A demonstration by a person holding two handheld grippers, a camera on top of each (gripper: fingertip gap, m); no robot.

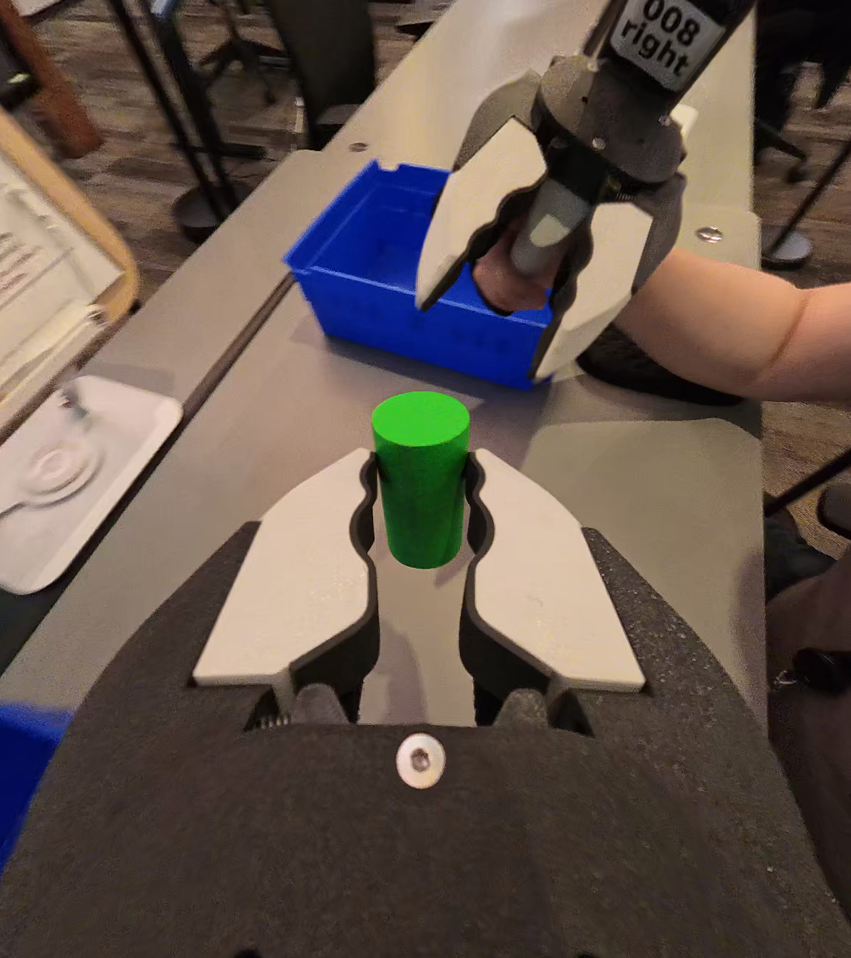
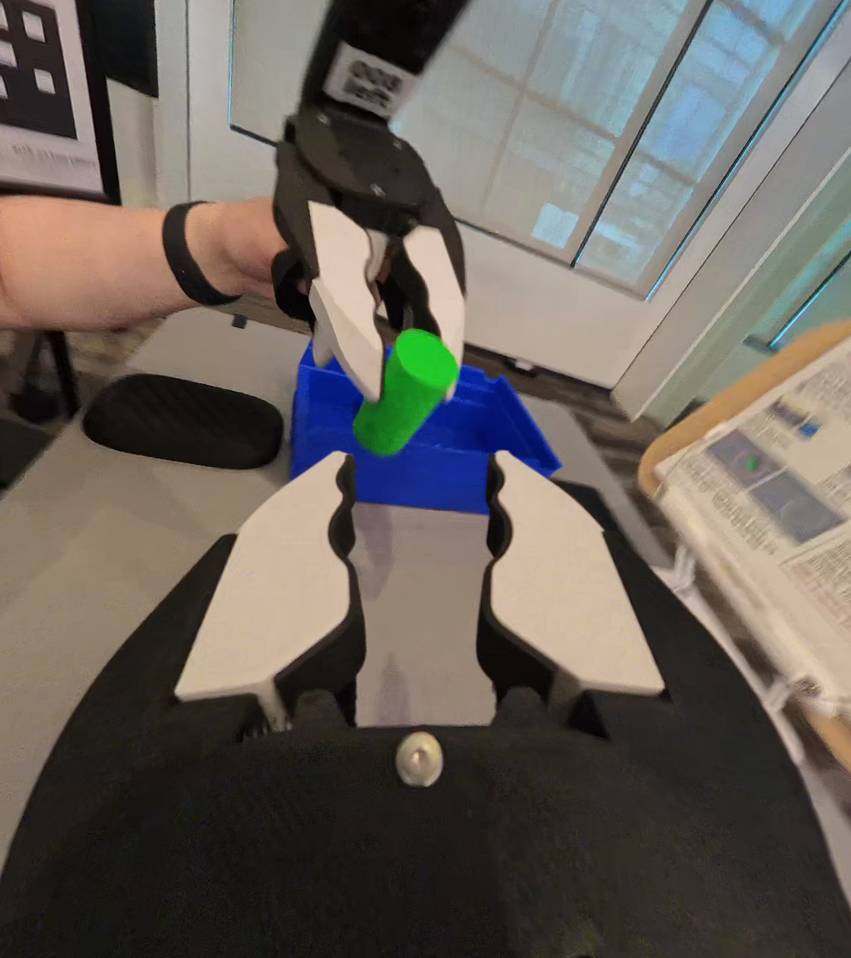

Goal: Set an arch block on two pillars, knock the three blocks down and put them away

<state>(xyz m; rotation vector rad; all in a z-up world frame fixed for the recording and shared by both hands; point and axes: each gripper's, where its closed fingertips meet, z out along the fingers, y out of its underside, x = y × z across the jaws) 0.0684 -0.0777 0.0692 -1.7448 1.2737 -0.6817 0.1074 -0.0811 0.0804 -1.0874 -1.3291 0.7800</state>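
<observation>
In my left wrist view, my left gripper (image 1: 421, 456) clamps a green cylinder block (image 1: 421, 482) at its fingertips, above the grey table (image 1: 646, 492). Beyond it sits a blue bin (image 1: 402, 306), its visible interior bare, with my right gripper (image 1: 485, 337) spread wide over it. In my right wrist view, my right gripper (image 2: 421, 466) holds nothing, while the left gripper (image 2: 410, 394) carries the cylinder (image 2: 405, 394), tilted, above a blue bin (image 2: 428, 466) whose inside is hidden.

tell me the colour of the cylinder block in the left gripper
Bright green cylinder, clearest in the left wrist view.

Soft daylight, blurred fisheye edges
</observation>
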